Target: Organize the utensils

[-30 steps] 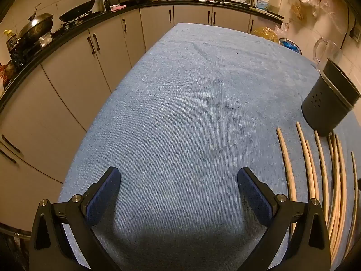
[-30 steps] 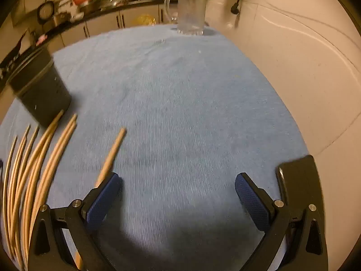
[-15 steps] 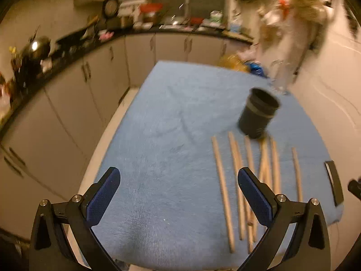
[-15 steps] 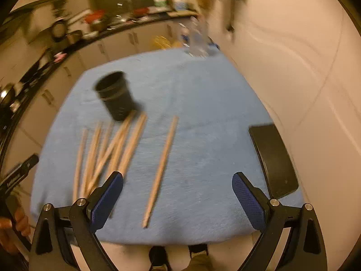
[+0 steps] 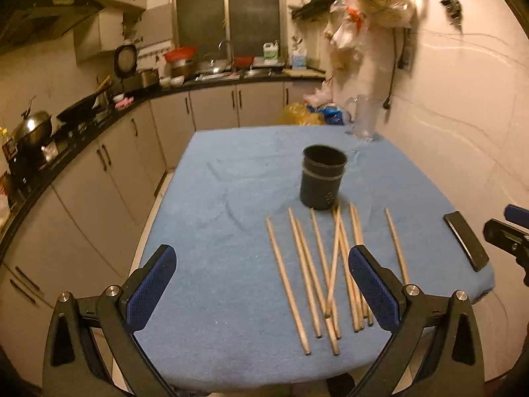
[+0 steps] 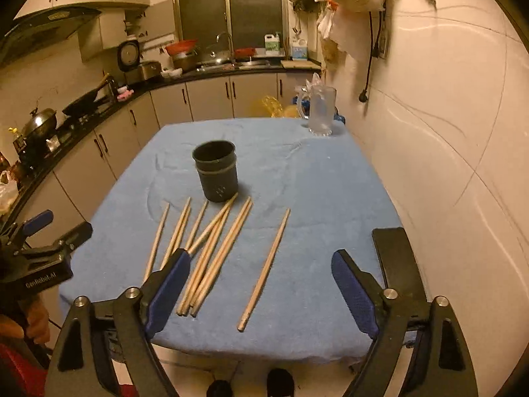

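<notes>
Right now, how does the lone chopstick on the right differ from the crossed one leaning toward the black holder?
The lone chopstick lies apart on the blue cloth, touching no other; the crossed chopstick lies diagonally over its neighbours. The lone one's far tip stops short of the black holder; the crossed one's reaches its base. Both are plain wood, lying flat.
</notes>
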Tool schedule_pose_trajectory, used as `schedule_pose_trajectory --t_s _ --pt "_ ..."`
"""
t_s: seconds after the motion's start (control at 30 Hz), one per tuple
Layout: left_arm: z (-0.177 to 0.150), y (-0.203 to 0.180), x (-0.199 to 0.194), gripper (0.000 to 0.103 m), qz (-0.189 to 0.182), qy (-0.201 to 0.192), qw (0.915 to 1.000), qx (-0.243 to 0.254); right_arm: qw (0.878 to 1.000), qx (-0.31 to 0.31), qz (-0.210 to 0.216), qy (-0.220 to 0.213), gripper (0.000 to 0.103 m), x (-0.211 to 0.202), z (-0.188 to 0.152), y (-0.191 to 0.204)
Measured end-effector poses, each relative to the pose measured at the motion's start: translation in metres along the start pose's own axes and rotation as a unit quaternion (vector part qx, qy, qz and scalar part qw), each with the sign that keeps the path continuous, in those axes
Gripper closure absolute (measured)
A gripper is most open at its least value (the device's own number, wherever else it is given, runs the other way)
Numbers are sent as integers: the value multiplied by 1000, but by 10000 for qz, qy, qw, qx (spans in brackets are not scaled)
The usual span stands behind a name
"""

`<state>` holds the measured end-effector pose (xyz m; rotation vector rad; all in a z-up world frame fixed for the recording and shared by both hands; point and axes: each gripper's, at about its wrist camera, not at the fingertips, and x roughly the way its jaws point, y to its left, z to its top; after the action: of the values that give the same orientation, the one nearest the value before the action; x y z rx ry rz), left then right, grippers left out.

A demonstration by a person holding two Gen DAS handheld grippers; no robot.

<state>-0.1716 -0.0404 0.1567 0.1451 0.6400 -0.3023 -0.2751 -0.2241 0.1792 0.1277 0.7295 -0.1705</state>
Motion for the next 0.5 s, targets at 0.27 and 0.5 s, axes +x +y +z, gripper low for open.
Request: schedule_pose_trajectory --t_s 0.27,0.5 --pt "-8 -7 -5 0 -79 7 9998 198 9992 -326 201 -97 15 -4 -3 14" --pt "-15 -9 -1 0 -100 175 9995 255 9994 -264 218 71 15 1 -9 12"
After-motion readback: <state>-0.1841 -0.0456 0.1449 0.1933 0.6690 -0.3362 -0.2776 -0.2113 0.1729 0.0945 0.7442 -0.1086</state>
